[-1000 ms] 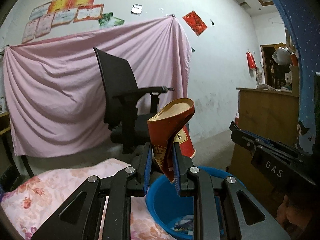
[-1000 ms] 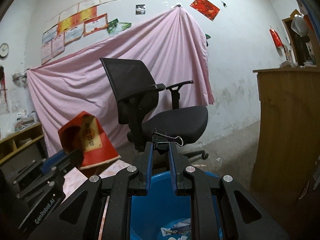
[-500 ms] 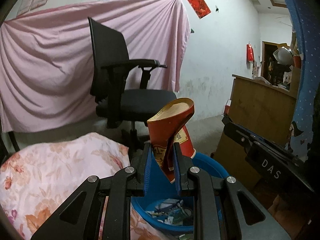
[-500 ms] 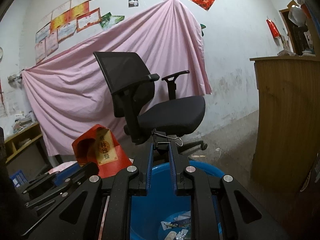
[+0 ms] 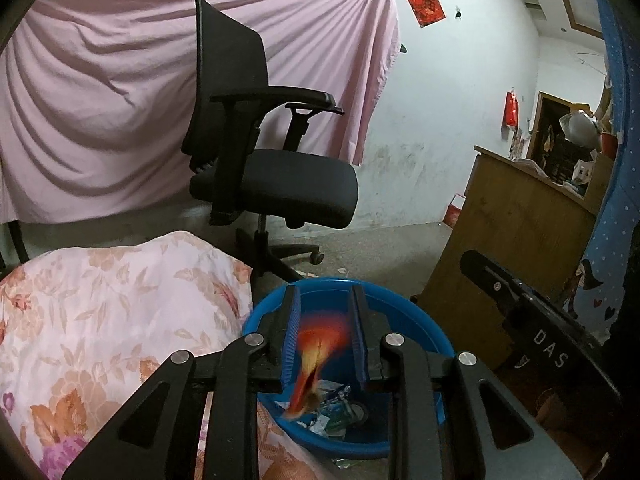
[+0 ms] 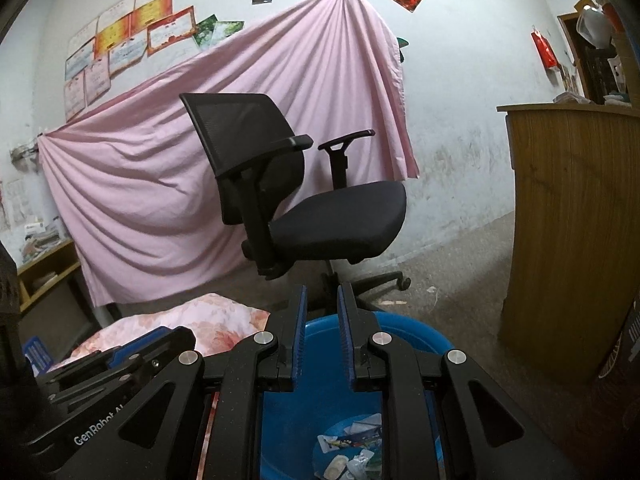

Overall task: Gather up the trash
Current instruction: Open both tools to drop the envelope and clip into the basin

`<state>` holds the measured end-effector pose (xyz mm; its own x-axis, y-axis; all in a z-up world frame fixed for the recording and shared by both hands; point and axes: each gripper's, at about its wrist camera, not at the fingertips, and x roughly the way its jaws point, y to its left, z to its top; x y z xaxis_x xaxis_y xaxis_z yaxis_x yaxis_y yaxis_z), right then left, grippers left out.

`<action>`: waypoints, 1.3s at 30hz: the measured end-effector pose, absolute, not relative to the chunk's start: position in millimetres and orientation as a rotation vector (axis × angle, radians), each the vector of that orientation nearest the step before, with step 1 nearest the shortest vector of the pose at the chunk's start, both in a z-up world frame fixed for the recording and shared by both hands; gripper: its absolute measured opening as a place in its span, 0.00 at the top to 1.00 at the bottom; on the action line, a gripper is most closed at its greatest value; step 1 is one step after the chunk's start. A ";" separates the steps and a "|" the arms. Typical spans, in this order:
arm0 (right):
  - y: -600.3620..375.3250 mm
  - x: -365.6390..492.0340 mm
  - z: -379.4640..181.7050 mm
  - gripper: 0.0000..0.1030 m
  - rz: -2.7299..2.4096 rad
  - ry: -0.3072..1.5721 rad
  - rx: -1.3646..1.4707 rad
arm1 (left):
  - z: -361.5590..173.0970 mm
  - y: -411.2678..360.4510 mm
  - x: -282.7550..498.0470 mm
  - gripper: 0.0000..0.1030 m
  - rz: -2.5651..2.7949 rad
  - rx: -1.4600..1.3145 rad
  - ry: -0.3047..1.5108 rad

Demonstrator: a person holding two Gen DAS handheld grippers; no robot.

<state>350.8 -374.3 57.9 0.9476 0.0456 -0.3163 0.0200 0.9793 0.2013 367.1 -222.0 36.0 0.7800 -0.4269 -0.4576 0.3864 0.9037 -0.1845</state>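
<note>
Seen from the left wrist, my left gripper [image 5: 324, 294] hangs over a blue plastic basin [image 5: 420, 320]. Its jaws are opening. A red and gold paper carton [image 5: 316, 356], blurred, drops between the parted pads, which do not press on it. Wrappers and scraps [image 5: 340, 408] lie in the basin's bottom. The right wrist view shows my right gripper [image 6: 322, 294] above the same basin [image 6: 416, 332], jaws drawn close with nothing visible between them. Trash [image 6: 352, 452] is visible below it.
A black office chair [image 5: 272, 184] stands just behind the basin, before a hanging pink sheet [image 5: 100, 100]. A floral quilt [image 5: 100, 320] bulges on the left beside the basin. A wooden cabinet [image 5: 512, 248] blocks the right side.
The left gripper has tipped downward and its jaws have parted; the red carton has left them and falls toward the basin. The binder clip at the right gripper's tips is no longer seen.
</note>
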 end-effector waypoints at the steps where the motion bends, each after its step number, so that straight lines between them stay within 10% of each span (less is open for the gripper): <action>1: -374.3 350.8 57.9 0.86 0.013 0.325 0.204 | 36.0 -221.0 366.4 0.80 -0.437 -0.081 0.514; 25: -363.7 350.0 61.6 0.85 0.027 0.314 0.174 | 41.5 -187.4 352.4 0.80 -0.382 -0.072 0.499; 35: -347.8 347.0 61.5 0.67 0.037 0.309 0.155 | 45.2 -153.5 339.7 0.79 -0.322 -0.078 0.508; 39: -338.8 341.8 61.9 0.54 0.040 0.304 0.147 | 49.3 -135.9 329.6 0.64 -0.290 -0.104 0.503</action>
